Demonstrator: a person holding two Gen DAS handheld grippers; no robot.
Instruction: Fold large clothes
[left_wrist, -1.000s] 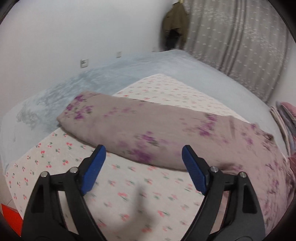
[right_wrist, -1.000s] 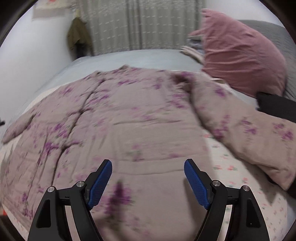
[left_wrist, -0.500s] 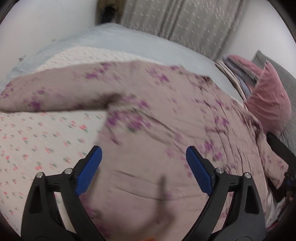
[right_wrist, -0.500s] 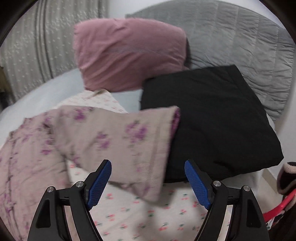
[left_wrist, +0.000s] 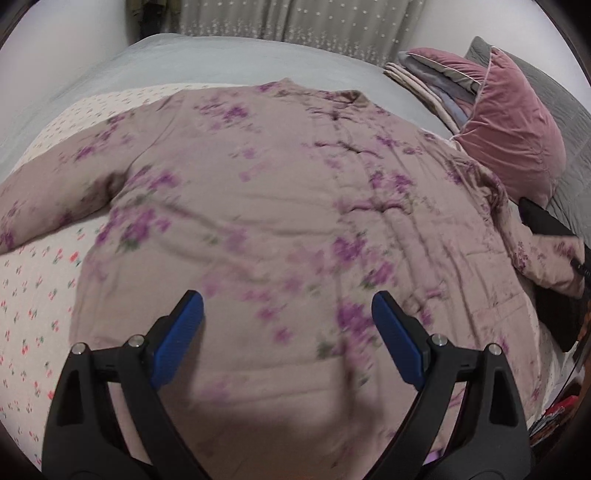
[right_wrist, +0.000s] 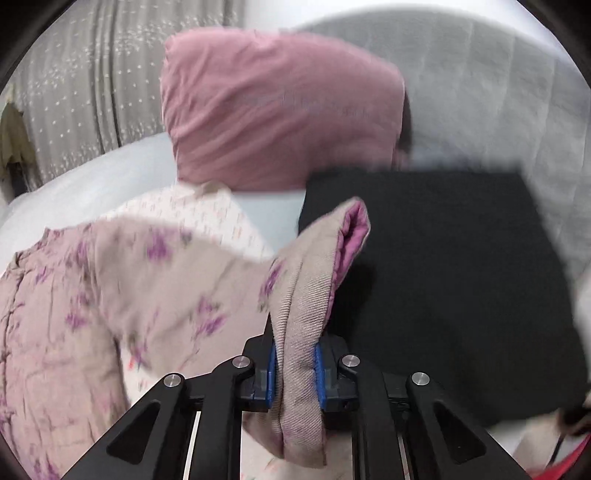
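Your floral padded jacket (left_wrist: 280, 206) lies spread front-up across the cherry-print sheet (left_wrist: 40, 295), collar toward the curtain, so both sleeves are free to be brought in over the body. The right sleeve's cuff (right_wrist: 314, 280) is the part in hand: your right gripper (right_wrist: 295, 380) is closing on it, the blue pads pressing the doubled fabric from both sides, with the pink lining showing at the cuff opening. Gripping at the very end gives you the whole sleeve to swing across. That cuff sits over the folded black garment (right_wrist: 443, 277), just beside the pink pillow (right_wrist: 277, 110), so lift it before you carry it. Your left gripper (left_wrist: 288, 339) hovers above the lower front of the jacket with its jaws spread wide and nothing between them; the blur makes it hard to say whether it is touching the cloth, probably not.
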